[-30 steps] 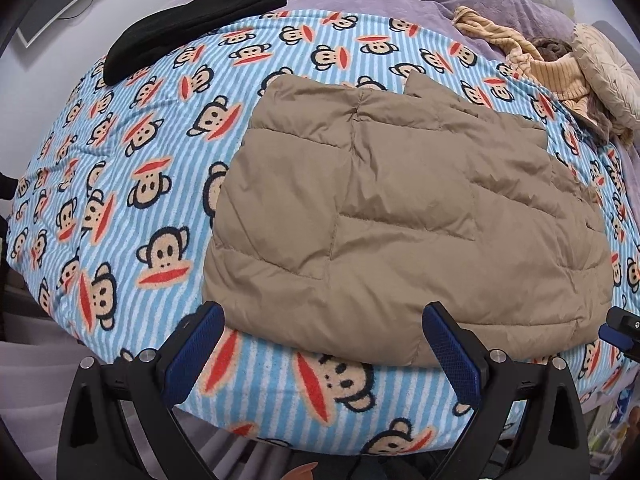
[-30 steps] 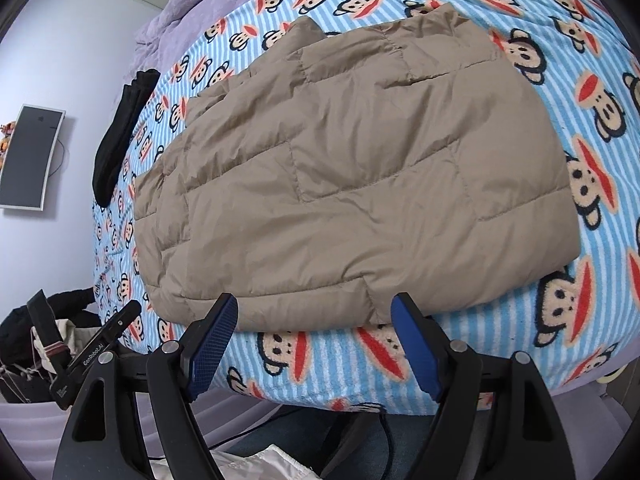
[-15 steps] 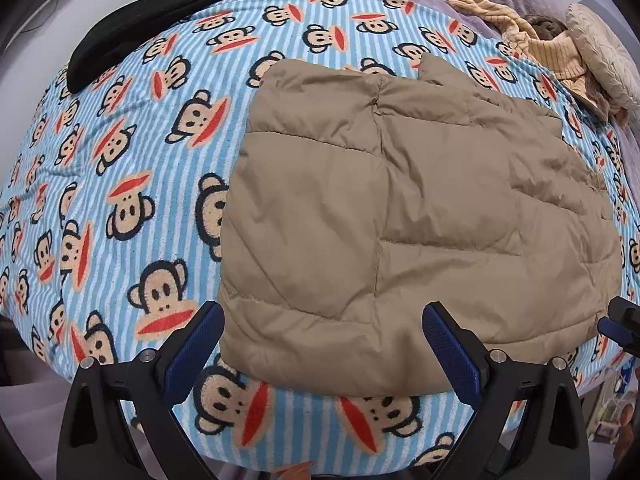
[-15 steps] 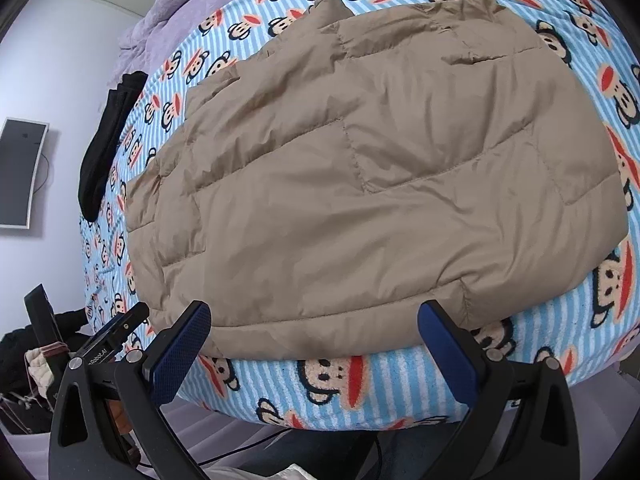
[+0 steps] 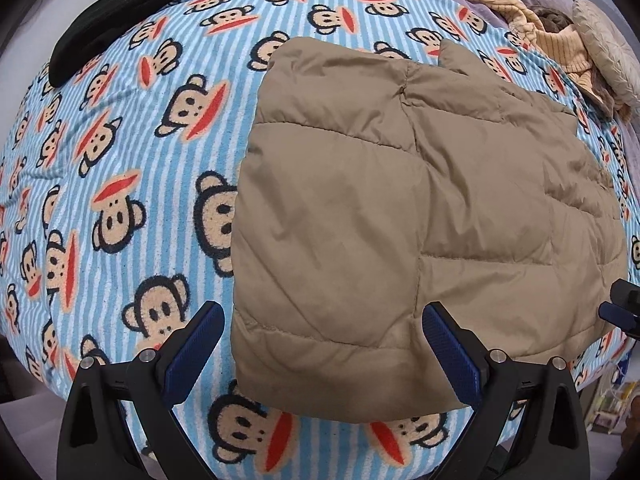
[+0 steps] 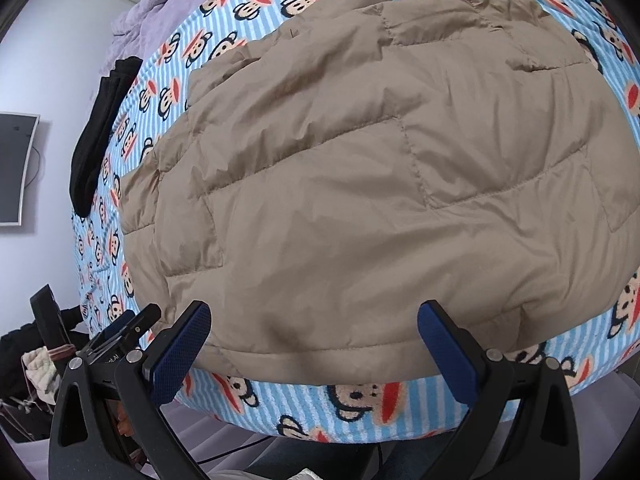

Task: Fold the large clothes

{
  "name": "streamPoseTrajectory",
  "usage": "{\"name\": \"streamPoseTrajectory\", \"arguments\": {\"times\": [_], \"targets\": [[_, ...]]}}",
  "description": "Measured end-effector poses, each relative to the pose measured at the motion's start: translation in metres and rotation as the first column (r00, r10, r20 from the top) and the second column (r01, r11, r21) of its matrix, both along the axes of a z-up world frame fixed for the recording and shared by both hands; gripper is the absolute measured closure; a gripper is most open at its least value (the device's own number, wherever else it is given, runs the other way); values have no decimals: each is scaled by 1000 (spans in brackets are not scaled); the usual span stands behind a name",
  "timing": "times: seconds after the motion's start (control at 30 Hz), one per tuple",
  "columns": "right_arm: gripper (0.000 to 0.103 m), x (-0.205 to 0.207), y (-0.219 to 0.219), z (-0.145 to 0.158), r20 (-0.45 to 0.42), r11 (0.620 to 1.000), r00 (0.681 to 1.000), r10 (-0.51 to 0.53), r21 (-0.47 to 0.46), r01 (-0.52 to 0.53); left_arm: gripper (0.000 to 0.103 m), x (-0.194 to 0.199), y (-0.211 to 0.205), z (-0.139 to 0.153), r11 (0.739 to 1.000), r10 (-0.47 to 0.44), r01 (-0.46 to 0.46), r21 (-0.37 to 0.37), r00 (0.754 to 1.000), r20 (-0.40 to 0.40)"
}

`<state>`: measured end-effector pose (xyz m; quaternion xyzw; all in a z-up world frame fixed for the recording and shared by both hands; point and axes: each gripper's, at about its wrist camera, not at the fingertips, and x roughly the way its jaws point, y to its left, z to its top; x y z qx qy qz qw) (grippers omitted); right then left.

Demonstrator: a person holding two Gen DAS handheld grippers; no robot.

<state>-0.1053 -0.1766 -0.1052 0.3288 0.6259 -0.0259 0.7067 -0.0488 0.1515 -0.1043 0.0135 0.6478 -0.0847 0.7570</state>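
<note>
Lying flat on the blue-and-white striped blanket (image 5: 120, 184) printed with cartoon monkey faces: a tan quilted puffer jacket (image 5: 400, 216), folded into a rough rectangle, stitched panels puffed and lightly creased, near edge close to the blanket's front border. Left gripper (image 5: 322, 350) poised at the jacket's near left corner, jaws spread wide, blue-padded fingers (image 5: 196, 344) straddling that corner, holding nothing; contact with the fabric impossible to judge. Right gripper (image 6: 312, 348) at the near edge further along, likewise wide open and empty, blue pads (image 6: 448, 352) framing the hem from either side. Glimpsed at the right margin of the left wrist view, a black-and-blue piece of the other tool. Seen at lower left in the right wrist view, the left tool's body with small white lettering, too tiny and blurred to read. Beyond the jacket, at the blanket's far left edge, a black garment (image 5: 132, 12) bunched in a long strip. At the far right, a yellowish knitted item (image 5: 532, 28) beside a pale round cushion (image 5: 608, 48). Further back, a lilac bedcover (image 6: 160, 8). On the pale wall at left, a curved dark screen (image 6: 16, 168). No readable brand or label on the jacket itself.
</note>
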Motion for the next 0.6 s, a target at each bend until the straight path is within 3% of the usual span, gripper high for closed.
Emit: {"name": "streamPoseTrajectory", "arguments": {"times": [0.13,0.27,0.4,0.6], "targets": [[0,13,5,-2,2,1000,1000,-9,-12,9,3,6,12,-5,999,24,-25,-46,1000,-18],[0,19,11,-6,-5,1000,1000,-12,-15,12,3,18,31,-3,995,17,-16,-101,1000,15],[0,18,14,-14,-26,1000,1000,-6,-12,6,3,36,60,-14,982,20,-15,-190,1000,22],[0,19,17,-23,-43,1000,999,4,-23,-5,3,54,78,-55,912,-39,-17,-410,991,-127]]}}
